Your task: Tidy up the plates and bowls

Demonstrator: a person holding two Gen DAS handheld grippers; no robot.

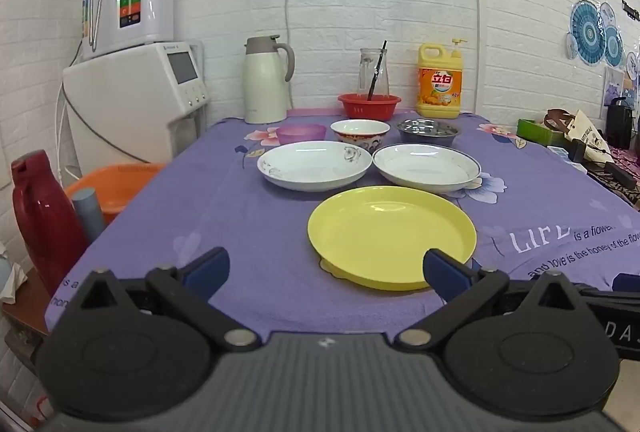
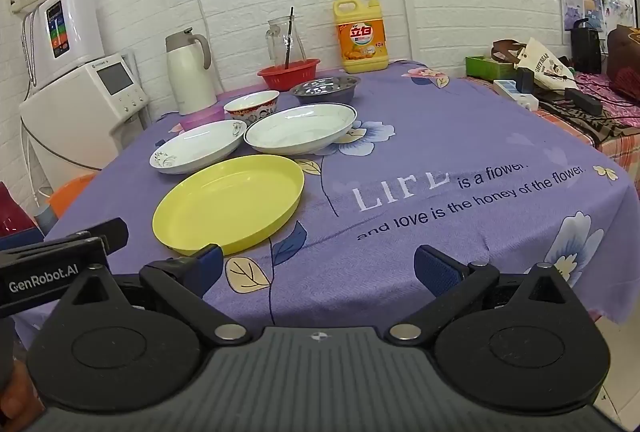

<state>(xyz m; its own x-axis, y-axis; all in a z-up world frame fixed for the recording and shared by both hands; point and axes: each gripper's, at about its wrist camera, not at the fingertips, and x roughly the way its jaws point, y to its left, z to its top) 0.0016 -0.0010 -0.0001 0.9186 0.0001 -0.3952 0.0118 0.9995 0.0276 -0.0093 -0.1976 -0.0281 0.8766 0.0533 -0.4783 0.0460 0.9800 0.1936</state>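
Legible text, by surface:

Tablecloth: white capitals "LIFE", followed in dark print by "is a flower." Second line reads "and love is the honey of the flower."

Detergent bottle: orange label carries two large Chinese characters, "立白", in white on red. Smaller print on it is unreadable.

Left gripper, seen from the right wrist view: "GenRobot.AI" in white on its black body.

Tote bag: printed lettering present, too small to read.
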